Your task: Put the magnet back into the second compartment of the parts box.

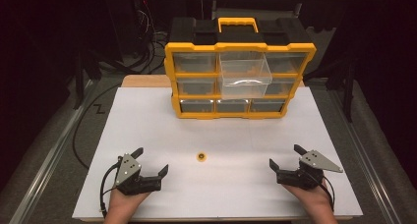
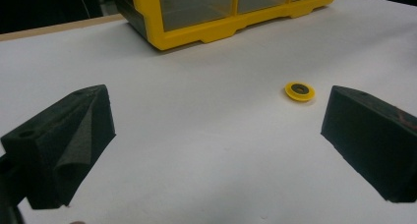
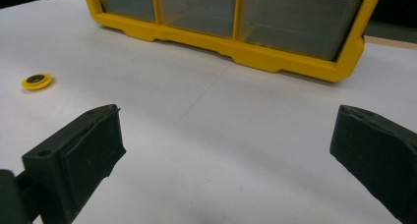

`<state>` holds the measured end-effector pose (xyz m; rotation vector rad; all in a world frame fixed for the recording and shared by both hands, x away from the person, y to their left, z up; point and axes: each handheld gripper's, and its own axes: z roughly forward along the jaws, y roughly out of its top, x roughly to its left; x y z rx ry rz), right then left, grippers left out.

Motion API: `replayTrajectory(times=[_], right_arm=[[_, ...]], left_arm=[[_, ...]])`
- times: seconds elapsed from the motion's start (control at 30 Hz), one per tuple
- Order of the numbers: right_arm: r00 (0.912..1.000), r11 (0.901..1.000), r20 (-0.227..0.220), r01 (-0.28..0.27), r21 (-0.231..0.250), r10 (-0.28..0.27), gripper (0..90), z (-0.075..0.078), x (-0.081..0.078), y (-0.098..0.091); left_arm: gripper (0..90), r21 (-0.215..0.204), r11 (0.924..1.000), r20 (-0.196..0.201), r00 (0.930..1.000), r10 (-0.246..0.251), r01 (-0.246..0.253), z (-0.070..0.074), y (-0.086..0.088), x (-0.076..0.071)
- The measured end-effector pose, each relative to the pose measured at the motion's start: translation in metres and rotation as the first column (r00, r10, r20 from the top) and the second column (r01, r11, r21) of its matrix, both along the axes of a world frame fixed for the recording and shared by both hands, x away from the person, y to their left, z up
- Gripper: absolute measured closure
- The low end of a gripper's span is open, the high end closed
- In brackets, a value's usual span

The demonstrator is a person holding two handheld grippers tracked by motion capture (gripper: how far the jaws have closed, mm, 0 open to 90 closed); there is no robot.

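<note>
Nearest the person's edge of the white tabletop [image 1: 147, 121], both hands are resting low, each holding a gripper. Left gripper [image 1: 152, 161]: fingers [image 2: 64, 145] are standing spread wide, nothing between them, tips pointing forward and slightly inward. Right gripper [image 1: 285, 156]: fingers [image 3: 74, 160] are likewise spread wide and holding nothing, grey three-cornered plate on top showing in the high view. A black cable is trailing back from each gripper toward the wrists.

Ahead of the left fingers and off toward the right one, a small yellow disc [image 1: 201, 157] with a dark centre is lying flat on the tabletop, apart from both grippers; in the left gripper view it [image 2: 300, 91] is sitting just beyond the tip of the right-hand finger, not touching it. In the right gripper view the disc [image 3: 36, 81] is lying well out past the left-hand finger, farther forward than its tip.

Farther ahead of both sets of fingers, a yellow-and-black drawer organizer [image 1: 240, 76] is standing upright on the tabletop, handle on top, three rows of clear drawers. One clear drawer [image 1: 244, 74], upper middle, is sticking out toward the person; the others are sitting flush.
</note>
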<state>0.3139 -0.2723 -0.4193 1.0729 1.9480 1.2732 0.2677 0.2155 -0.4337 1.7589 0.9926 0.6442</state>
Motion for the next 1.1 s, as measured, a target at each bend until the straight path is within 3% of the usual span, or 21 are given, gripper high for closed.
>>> replayTrajectory(times=[0.43, 0.93, 1.1], right_arm=[[0.9996, 0.9997, -0.021, 0.017, 0.019, -0.016, 0.1, -0.0005, 0.0018, -0.0058], [0.9994, 0.9999, -0.030, 0.015, -0.006, -0.015, 0.1, -0.0024, 0.0048, -0.0039], [0.9987, 0.9999, -0.051, 0.009, -0.008, -0.009, 0.1, -0.0027, 0.0059, -0.0016]], left_arm=[[0.3, -0.001, 1.0000, 0.000, 1.0000, 0.006, -0.006, -0.0015, 0.0005, 0.0011], [0.2, 0.007, 0.9999, 0.018, 0.9997, 0.015, -0.015, -0.0019, 0.0008, 0.0006], [0.2, 0.000, 0.9999, -0.006, 0.9999, 0.016, -0.016, -0.0013, 0.0036, 0.0000]])
